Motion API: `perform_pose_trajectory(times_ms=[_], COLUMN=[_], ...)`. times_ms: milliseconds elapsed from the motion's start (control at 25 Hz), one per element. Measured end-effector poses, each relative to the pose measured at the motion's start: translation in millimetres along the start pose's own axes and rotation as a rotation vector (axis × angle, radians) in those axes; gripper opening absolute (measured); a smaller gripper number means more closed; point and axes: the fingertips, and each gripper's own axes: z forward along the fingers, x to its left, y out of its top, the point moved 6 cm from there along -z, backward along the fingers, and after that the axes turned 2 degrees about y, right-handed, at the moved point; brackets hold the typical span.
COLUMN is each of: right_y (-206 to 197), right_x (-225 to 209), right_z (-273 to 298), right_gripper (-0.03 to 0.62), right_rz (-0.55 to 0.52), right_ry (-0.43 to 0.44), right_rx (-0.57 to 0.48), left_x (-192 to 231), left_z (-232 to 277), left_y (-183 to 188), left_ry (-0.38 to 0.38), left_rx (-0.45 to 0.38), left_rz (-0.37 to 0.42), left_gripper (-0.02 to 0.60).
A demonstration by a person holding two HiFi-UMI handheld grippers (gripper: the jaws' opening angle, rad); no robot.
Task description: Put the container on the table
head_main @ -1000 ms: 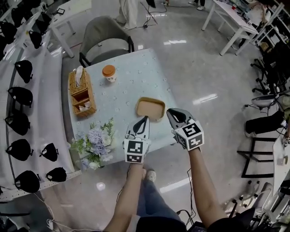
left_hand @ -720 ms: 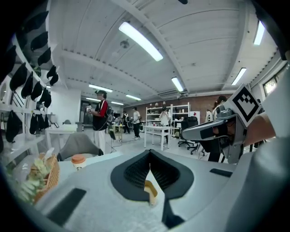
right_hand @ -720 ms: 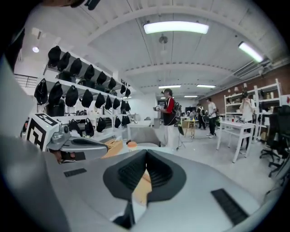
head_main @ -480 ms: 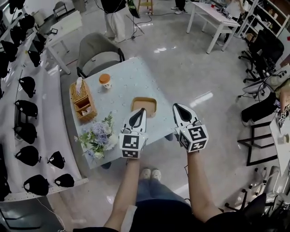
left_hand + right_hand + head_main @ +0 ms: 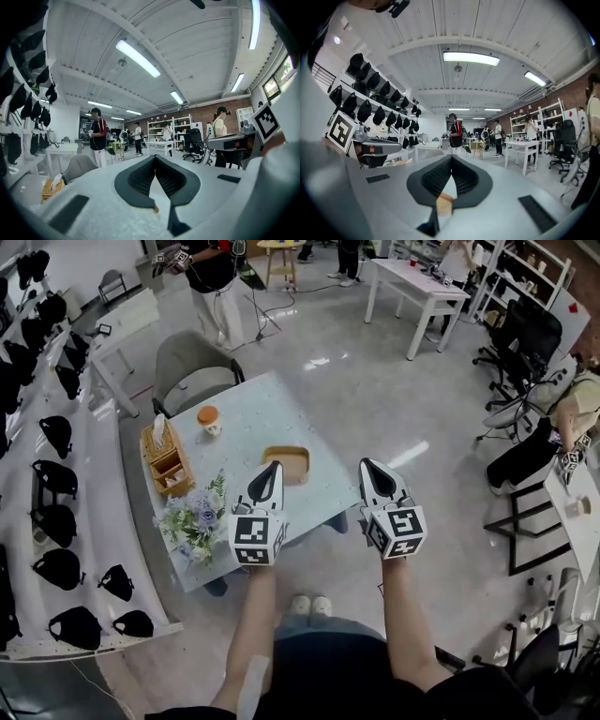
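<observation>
The container (image 5: 286,464) is a shallow tan rectangular tray lying flat on the pale table (image 5: 244,432) near its right front part. My left gripper (image 5: 271,467) hangs above the table's front edge, its tip just left of the container, jaws shut with nothing in them. To the right, off the table's side, my right gripper (image 5: 367,464) is held at the same height, also shut and empty. In the left gripper view the gripper (image 5: 154,158) points out across the room. In the right gripper view the gripper (image 5: 451,157) shows a tan patch under its closed tips.
On the table stand a wicker tissue holder (image 5: 167,457), a cup with an orange lid (image 5: 208,418) and a flower bouquet (image 5: 192,517). A grey chair (image 5: 190,372) sits behind the table. A shelf of black caps (image 5: 52,484) runs along the left. People and white tables (image 5: 412,287) stand farther back.
Both grippers have risen and drawn back from the container, staying shut. The head view has lifted, so the table looks smaller and farther away. The container has not moved.
</observation>
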Motion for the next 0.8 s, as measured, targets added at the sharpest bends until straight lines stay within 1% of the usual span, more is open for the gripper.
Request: perform_pose_trajectory(times_ms=[280, 480, 800], right_y=[1, -1, -2], right_x=[-3, -5, -5], right_z=[-22, -31, -41], right_gripper=[-0.002, -0.002, -0.003], right_rz=[0.019, 0.032, 0.024], right_ry=[-0.059, -0.093, -0.098], right_rx=[-0.037, -0.041, -0.02], left_x=[2, 2, -3], left_z=[-12, -18, -25], left_y=[3, 5, 3], left_ry=[0.003, 0.004, 0.005], left_rx=[-0.013, -0.015, -0.01], left_rz=[0.017, 0.024, 0.022], left_gripper=[0.009, 0.009, 0.009])
